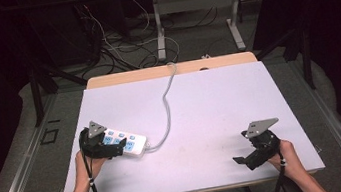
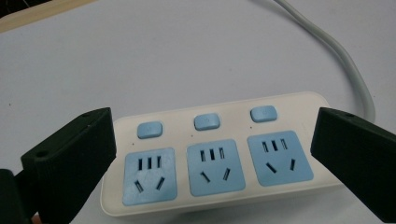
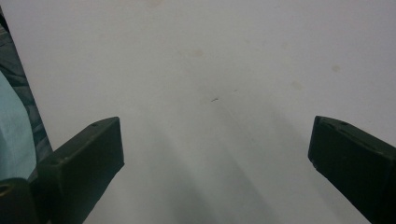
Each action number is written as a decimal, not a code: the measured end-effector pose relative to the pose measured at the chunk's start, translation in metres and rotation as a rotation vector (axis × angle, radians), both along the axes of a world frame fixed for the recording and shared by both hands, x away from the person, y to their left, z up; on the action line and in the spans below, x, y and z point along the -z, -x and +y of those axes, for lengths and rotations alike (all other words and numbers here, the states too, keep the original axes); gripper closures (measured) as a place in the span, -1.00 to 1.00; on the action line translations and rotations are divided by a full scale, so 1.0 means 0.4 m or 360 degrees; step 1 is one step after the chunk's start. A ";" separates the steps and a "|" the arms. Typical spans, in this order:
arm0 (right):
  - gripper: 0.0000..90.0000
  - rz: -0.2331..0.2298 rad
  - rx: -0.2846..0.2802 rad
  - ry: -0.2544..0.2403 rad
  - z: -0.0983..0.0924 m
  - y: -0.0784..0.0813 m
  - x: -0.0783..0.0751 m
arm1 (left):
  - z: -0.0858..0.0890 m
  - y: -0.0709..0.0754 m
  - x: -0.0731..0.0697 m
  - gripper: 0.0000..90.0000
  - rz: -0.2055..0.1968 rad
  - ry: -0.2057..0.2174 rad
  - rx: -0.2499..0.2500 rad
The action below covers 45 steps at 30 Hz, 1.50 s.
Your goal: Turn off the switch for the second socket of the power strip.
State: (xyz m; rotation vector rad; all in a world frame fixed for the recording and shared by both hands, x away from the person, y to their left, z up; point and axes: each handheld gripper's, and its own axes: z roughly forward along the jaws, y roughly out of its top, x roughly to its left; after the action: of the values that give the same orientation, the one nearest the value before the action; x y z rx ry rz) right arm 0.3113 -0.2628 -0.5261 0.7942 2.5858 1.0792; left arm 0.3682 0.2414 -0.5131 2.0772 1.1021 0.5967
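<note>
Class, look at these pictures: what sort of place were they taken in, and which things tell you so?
Probably a lab or workshop set up for recording. A white-topped work table stands between dark curtains, loose cables tangle on the floor behind, and a person holds a black handheld gripper over a white power strip with blue sockets.

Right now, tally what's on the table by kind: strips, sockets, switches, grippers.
Power strip: 1
Blue sockets on it: 3
Blue switches on it: 3
Grey cord: 1
Grippers, left gripper and right gripper: 2, both open
Total: 10
</note>
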 end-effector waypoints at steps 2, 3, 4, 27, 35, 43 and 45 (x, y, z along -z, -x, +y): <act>-0.94 0.0001 0.0001 0.0001 0.000 0.000 0.000 | 0.001 0.010 0.001 -1.00 0.0013 0.0012 -0.0004; -0.94 0.0000 0.0001 0.0001 0.000 0.000 0.000 | 0.002 0.013 -0.001 -1.00 0.0016 0.0001 0.0003; -0.94 0.0000 0.0001 0.0000 0.000 0.000 0.000 | 0.001 0.016 -0.002 -1.00 0.0017 0.0004 0.0000; -0.94 0.0000 0.0000 0.0001 0.000 0.001 -0.001 | 0.016 0.130 -0.006 -1.00 0.0025 -0.0041 0.0039; -0.94 0.0001 0.0000 -0.0001 0.000 0.001 -0.001 | 0.025 0.155 -0.004 -1.00 0.0016 -0.0047 0.0031; -0.94 -0.0001 0.0000 0.0001 0.000 0.001 0.000 | 0.025 0.184 0.001 -1.00 0.0014 -0.0055 0.0064; -0.94 -0.0001 0.0000 0.0002 0.001 0.001 0.000 | 0.025 0.189 0.002 -1.00 0.0015 -0.0059 0.0070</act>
State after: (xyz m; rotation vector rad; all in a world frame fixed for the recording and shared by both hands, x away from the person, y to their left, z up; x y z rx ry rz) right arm 0.3110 -0.2624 -0.5260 0.7936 2.5858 1.0772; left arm 0.2925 0.2515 -0.5140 2.1324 1.0553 0.5910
